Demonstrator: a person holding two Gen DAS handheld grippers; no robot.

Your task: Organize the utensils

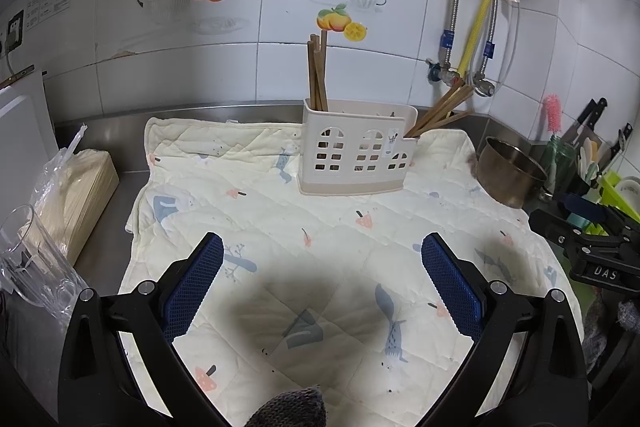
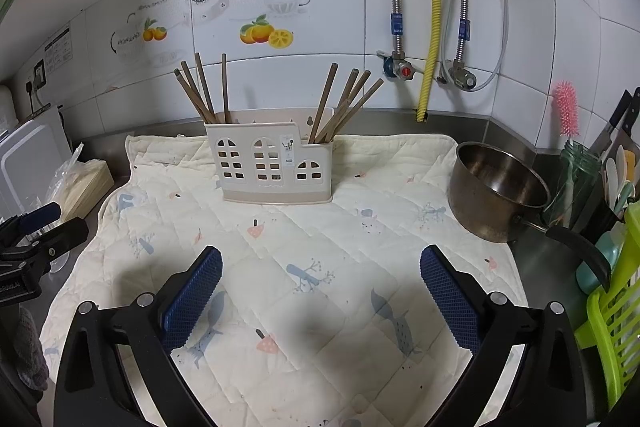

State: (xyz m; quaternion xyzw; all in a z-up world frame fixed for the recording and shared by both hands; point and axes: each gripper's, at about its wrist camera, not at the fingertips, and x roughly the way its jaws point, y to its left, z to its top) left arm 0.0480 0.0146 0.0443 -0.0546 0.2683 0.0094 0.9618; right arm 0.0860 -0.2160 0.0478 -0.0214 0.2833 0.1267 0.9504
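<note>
Every chopstick (image 2: pixel 208 95) already stands in the cream holder (image 2: pixel 276 163), at the quilted mat's (image 2: pixel 320 267) far edge. Left claw (image 1: pixel 322 275) and right claw (image 2: pixel 320 283) hover before the holder, both spread wide, empty; little seems left.

Both wrist views look forward and slightly down along their own jaws toward the tiled back wall, from low over the quilted mat (image 1: pixel 360 247) on the worktop. The left view sits further left, so the utensil holder (image 1: pixel 356 151) stands right of centre; in the right view it stands left of centre (image 2: pixel 272 167). Both share the mat, holder and steel pot (image 2: pixel 496 187).
</note>
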